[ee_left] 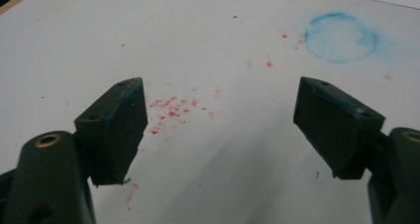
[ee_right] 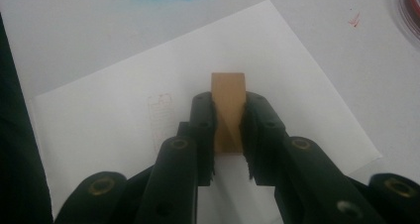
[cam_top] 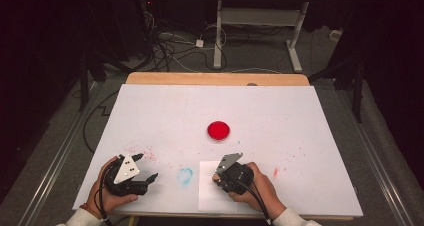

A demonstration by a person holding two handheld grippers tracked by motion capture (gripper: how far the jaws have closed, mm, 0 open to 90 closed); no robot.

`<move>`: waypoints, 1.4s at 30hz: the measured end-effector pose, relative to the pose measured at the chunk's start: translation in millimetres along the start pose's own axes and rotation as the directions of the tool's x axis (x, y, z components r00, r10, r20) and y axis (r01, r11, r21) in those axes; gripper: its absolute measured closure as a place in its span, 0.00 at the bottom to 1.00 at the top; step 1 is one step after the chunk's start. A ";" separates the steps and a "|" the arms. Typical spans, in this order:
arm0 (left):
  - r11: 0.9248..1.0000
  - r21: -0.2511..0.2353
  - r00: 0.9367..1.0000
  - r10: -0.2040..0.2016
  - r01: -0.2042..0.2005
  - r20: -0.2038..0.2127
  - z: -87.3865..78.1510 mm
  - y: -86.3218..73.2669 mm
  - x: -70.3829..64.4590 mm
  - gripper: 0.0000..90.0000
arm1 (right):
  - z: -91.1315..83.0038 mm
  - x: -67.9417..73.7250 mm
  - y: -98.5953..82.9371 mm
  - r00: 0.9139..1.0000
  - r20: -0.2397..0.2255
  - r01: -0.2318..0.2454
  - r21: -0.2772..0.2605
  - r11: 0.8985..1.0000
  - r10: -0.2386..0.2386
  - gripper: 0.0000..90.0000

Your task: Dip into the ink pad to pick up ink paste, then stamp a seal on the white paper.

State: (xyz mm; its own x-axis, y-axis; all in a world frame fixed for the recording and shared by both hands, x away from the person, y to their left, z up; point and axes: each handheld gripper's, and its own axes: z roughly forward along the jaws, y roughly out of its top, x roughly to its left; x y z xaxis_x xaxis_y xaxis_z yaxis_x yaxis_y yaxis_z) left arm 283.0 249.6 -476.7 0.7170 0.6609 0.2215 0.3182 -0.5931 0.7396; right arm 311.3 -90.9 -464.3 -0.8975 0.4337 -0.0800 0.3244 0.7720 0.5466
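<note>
We see red specks and a blue ring stain on the white table cover. The round dish holds red stuff. Left gripper jaws are spread, empty. Right gripper pinches a wooden block over the paper sheet.

The white surface looks matt and smooth, dusted with powdery red specks and a chalky blue ring smudge; a pale wooden edge shows at its far side. A white paper sheet lies flat and matt. The right tongs, matt black plastic with brass-coloured fittings, clamp a small tan wooden block with a smooth face. The left tongs are matt black plastic too. The round red dish looks glossy.
</note>
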 end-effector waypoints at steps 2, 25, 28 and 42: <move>1.000 0.000 1.000 -0.001 0.001 0.000 -0.1 -0.6 0.0 0.23 | -0.3 1.0 0.3 1.000 0.004 -0.004 0.006 1.000 0.004 0.85; 1.000 0.008 1.000 0.015 -0.015 -0.013 -4.1 -2.1 -2.2 0.22 | -18.8 5.4 5.7 0.999 0.041 0.039 -0.060 0.997 -0.036 0.85; 1.000 0.005 1.000 0.016 -0.016 -0.013 -4.6 -2.2 -2.5 0.22 | -27.7 4.0 5.5 0.999 0.044 0.028 -0.086 0.996 -0.024 0.85; 1.000 0.009 1.000 0.025 -0.025 -0.009 -3.7 -0.5 -4.6 0.22 | -47.7 -1.0 5.2 0.997 0.074 0.017 -0.141 0.990 -0.006 0.85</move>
State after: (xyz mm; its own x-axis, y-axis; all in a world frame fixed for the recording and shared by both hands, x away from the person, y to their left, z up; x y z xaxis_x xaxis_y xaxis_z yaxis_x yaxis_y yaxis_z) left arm 277.2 248.6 -475.7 0.7190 0.6500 0.2460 0.3054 -0.6134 0.7283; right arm 299.6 -109.5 -421.6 -0.8749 0.4622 -0.1448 0.2641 0.7059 0.6573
